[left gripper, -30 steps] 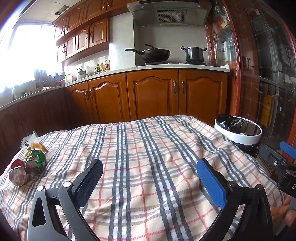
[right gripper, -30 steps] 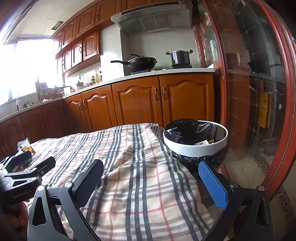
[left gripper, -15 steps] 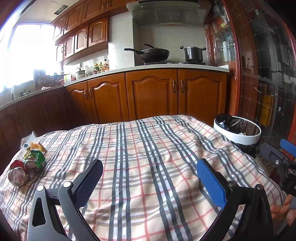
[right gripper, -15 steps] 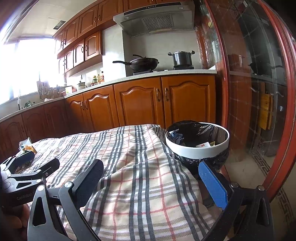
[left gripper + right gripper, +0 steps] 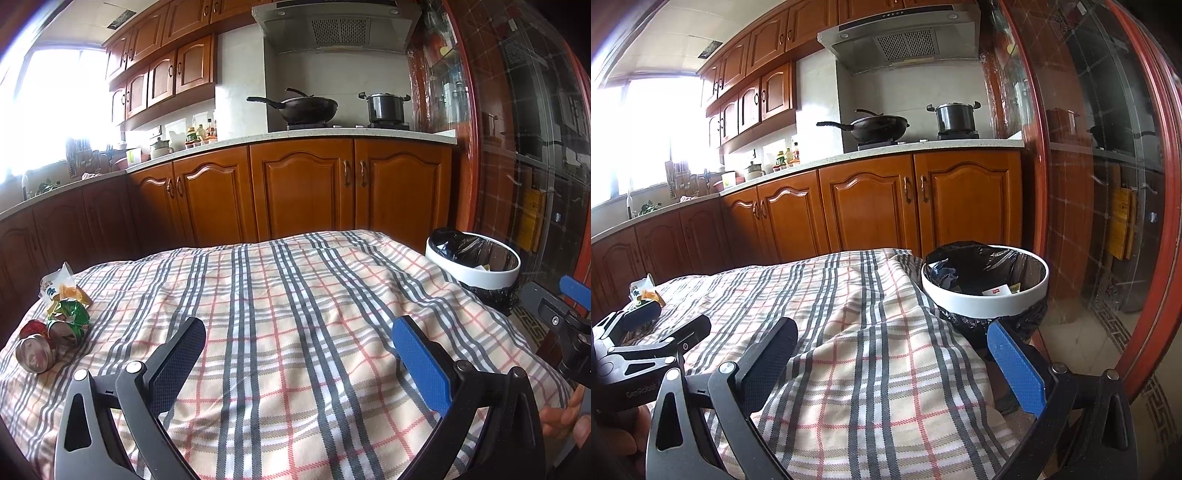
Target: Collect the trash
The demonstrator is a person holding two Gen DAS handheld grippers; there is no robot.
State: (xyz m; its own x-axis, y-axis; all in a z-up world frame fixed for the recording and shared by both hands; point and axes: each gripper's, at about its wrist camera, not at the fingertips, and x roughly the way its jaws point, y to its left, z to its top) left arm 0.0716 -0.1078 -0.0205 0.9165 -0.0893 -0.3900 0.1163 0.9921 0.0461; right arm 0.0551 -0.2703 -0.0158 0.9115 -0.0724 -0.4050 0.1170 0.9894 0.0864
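Left wrist: both hand-held grippers [image 5: 299, 354] [image 5: 892, 356] released, cans [image 5: 51, 338] left, bin [image 5: 474, 266] right.

text: "genrobot" | on: left gripper [image 5: 657, 325] body

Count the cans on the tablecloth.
2: a red can at the left edge of the tablecloth, and a crushed green can touching it on the far side. Wrappers behind may hide more.
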